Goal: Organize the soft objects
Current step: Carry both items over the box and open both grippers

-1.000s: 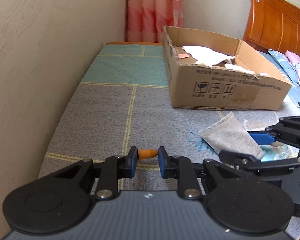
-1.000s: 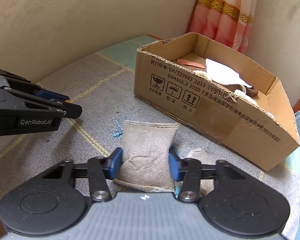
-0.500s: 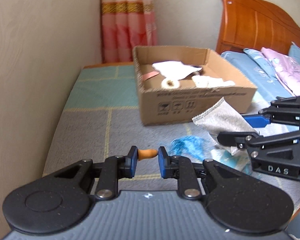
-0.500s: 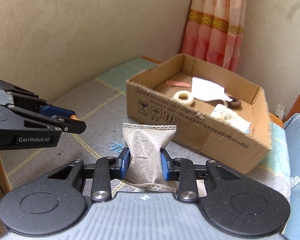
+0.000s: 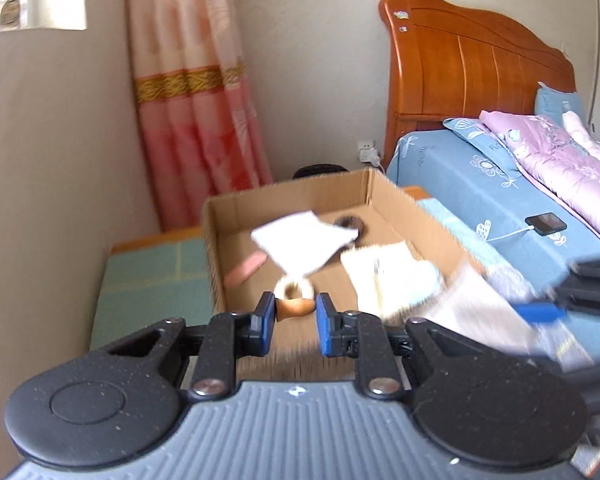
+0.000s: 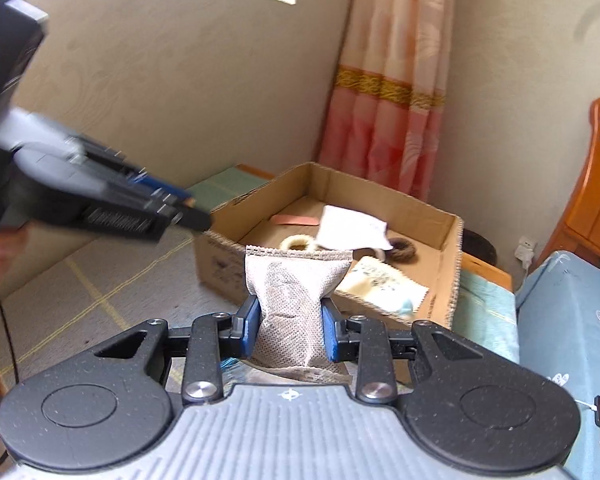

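My left gripper (image 5: 292, 318) holds a small orange soft piece (image 5: 296, 307) between its blue pads, raised over the near edge of the open cardboard box (image 5: 216, 240). My right gripper (image 6: 288, 326) is shut on a grey fabric pouch (image 6: 290, 292) and holds it upright in front of the box (image 6: 452, 264). The left gripper also shows at the left of the right wrist view (image 6: 172, 216), blurred. The box holds a white cloth (image 5: 304, 244), a cream ring (image 5: 294, 290), a dark ring (image 6: 402, 248), a pink strip (image 5: 246, 266) and a pale pouch (image 6: 380, 280).
The box stands on a grey and teal mat (image 6: 112, 280) against a beige wall. A pink curtain (image 5: 196, 112) hangs behind it. A bed with blue sheets (image 5: 500, 192), a wooden headboard (image 5: 460, 72) and a charging phone (image 5: 546, 224) lies to the right.
Both grippers have risen and moved toward the box, each carrying its object. The left gripper is now over the box's near edge; the view is blurred by motion.
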Demonstrator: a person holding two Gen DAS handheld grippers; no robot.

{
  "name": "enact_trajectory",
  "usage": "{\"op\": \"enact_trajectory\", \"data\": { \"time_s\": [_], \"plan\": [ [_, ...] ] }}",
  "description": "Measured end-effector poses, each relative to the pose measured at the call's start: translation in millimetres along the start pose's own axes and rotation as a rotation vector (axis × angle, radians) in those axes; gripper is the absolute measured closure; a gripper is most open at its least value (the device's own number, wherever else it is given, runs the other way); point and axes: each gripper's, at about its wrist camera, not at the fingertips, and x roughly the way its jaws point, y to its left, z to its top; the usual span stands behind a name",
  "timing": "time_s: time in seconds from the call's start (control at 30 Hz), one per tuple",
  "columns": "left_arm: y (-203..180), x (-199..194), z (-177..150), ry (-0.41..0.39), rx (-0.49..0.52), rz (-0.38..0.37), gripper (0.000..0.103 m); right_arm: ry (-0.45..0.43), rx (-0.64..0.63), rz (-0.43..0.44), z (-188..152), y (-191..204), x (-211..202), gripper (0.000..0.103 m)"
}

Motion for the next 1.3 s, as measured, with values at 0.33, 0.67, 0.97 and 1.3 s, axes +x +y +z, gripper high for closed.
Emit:
{"op": "enact_trajectory", "data": {
  "time_s": [0.33,0.67,0.97,1.3],
  "plan": [
    [19,98,49,0.085,-0.007,0.054,0.026,0.006,0.044,-0.041,0,-17,-1,0.066],
    [37,38,17,-0.022,-0.093,0.079,0.006,0.009,0.042,-0.053,11,-24,9,0.066],
    [39,-26,-38,-0.009,-0.151,0.207,0.001,0.013,-0.013,0.009,38,-26,41,0.066],
    [53,-31,-69,0.059,-0.225,0.237,0.001,0.014,-0.113,0.103,91,-9,87,0.064]
  ]
}}
